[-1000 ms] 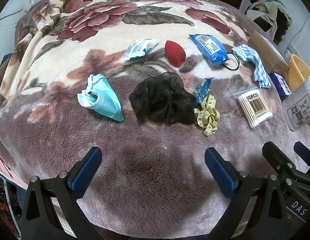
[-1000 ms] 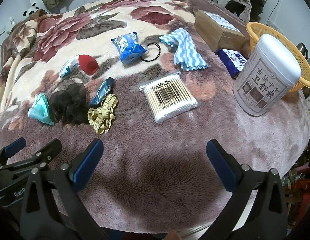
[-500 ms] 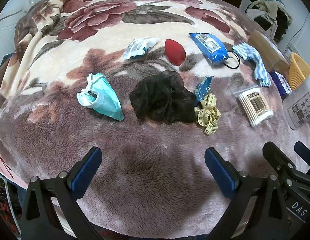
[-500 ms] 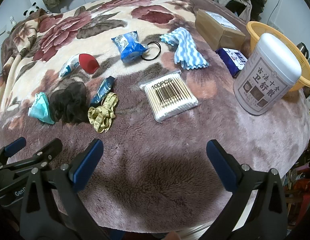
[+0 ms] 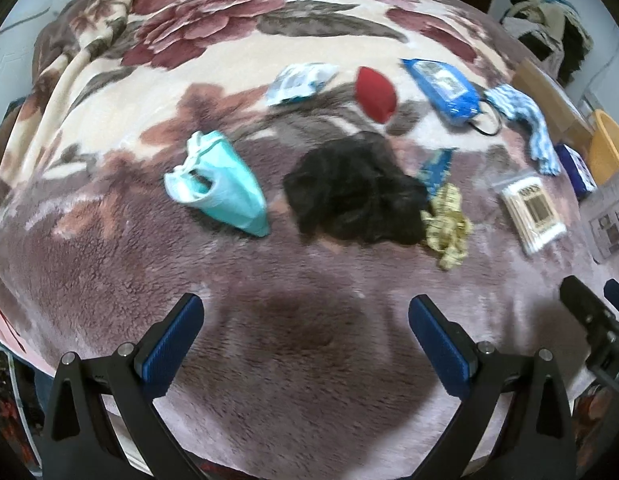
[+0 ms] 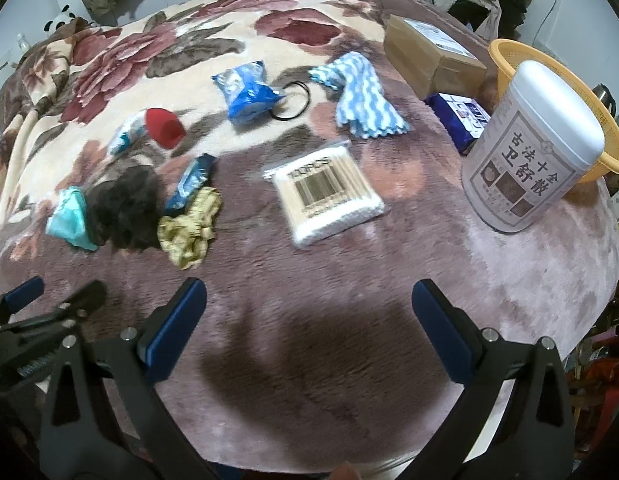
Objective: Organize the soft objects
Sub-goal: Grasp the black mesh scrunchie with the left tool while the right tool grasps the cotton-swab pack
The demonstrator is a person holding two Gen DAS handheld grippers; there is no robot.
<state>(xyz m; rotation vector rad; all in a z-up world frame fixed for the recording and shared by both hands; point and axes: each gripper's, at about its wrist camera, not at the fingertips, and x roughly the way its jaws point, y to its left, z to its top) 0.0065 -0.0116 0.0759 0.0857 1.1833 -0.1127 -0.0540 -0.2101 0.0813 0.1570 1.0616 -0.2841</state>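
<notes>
On the flowered blanket [image 5: 309,360], going left to right, a teal face mask [image 5: 219,190] lies with its long axis slanting from upper left to lower right, touching nothing, then a black mesh puff [image 5: 353,192] and a tangled yellow tape measure [image 5: 447,226] against it. Farther right lie a cotton swab pack [image 6: 327,196], a white canister [image 6: 533,148] and an orange basket [image 6: 509,56] near the blanket's edge. The left gripper [image 5: 305,332] and right gripper [image 6: 309,320] both hover spread wide, empty, over bare blanket.

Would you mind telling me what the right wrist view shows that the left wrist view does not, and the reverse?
Only the right wrist view shows the white canister whole, with its lid, the orange basket behind it and the cardboard box in full, plus the left claw at its edge.

Only the left wrist view shows the teal face mask spread open and the right claw.

Both show the black mesh pouf, yellow tape measure, red sponge and cotton swab pack on the floral blanket.
</notes>
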